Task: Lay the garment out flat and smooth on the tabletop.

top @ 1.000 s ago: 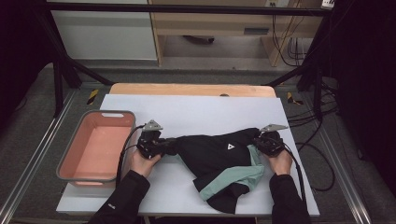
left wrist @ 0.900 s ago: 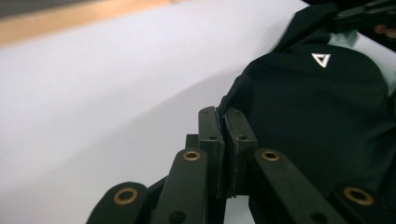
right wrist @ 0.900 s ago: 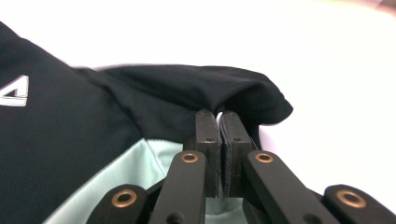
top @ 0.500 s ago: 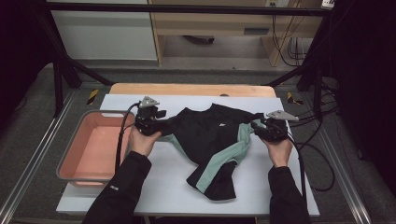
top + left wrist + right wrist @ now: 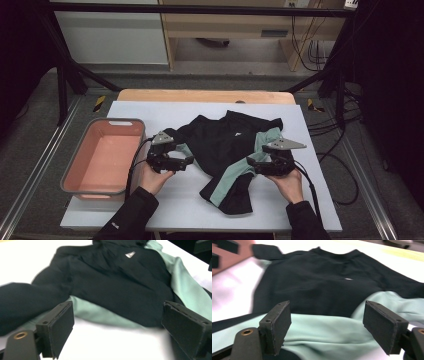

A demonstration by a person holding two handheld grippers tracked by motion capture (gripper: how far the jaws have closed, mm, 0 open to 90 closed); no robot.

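Observation:
A black shirt with mint-green panels lies spread on the white table top. My left gripper sits at the shirt's left edge and my right gripper at its right sleeve, both pointing inward. Both have just been opening their jaws. In the left gripper view the left gripper is open over bare table, with the shirt just beyond its pads. In the right gripper view the right gripper is open, the mint panel lying loose below the gap, untouched by the pads.
A pink tub stands at the table's left side, close to my left hand. A wooden board edge runs along the back of the table. Cables hang at the right. A stand's legs and a cabinet stand beyond the table.
Both grippers carried the bunched shirt away from the person, then let go and drew back. The shirt now lies flatter and spread out. Both sets of jaws opened.

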